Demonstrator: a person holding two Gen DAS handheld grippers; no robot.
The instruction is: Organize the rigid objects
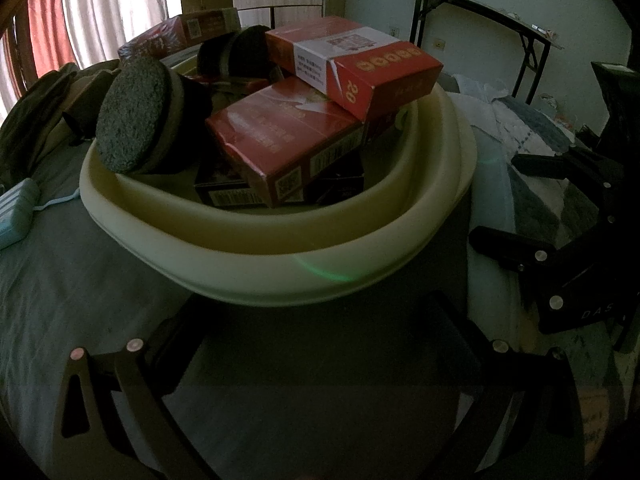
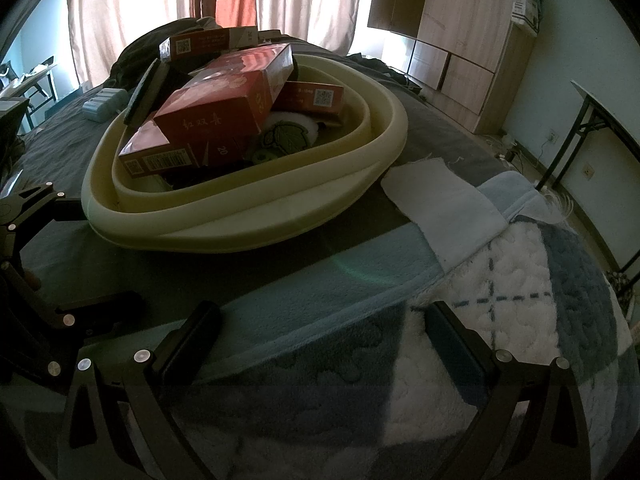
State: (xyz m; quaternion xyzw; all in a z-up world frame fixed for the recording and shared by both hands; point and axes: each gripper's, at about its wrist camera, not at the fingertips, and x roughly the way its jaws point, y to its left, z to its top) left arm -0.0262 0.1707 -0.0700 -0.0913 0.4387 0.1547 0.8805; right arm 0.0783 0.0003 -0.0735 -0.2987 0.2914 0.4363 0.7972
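Observation:
A cream basin (image 1: pixel 256 240) (image 2: pixel 248 216) rests on the bed, piled with red boxes (image 1: pixel 352 64) (image 2: pixel 224 108) and round dark scrub pads (image 1: pixel 132 120). A white patch with a green design (image 2: pixel 286 136) lies under the boxes. My left gripper (image 1: pixel 320 336) is open just in front of the basin's near rim, nothing between its fingers. My right gripper (image 2: pixel 320 336) hovers open over the blanket, to the right of the basin. In the left wrist view the right gripper (image 1: pixel 516 200) shows at the right edge; the right wrist view has the left gripper (image 2: pixel 76 256) at its left edge.
A pale blue pack (image 1: pixel 16 212) (image 2: pixel 104 104) lies on the grey bedcover left of the basin. A fluffy blue and white blanket (image 2: pixel 520 280) covers the near right. Dark clothing (image 1: pixel 44 112) is heaped behind. A folding table (image 1: pixel 480 12) and a wooden wardrobe (image 2: pixel 460 40) stand by the wall.

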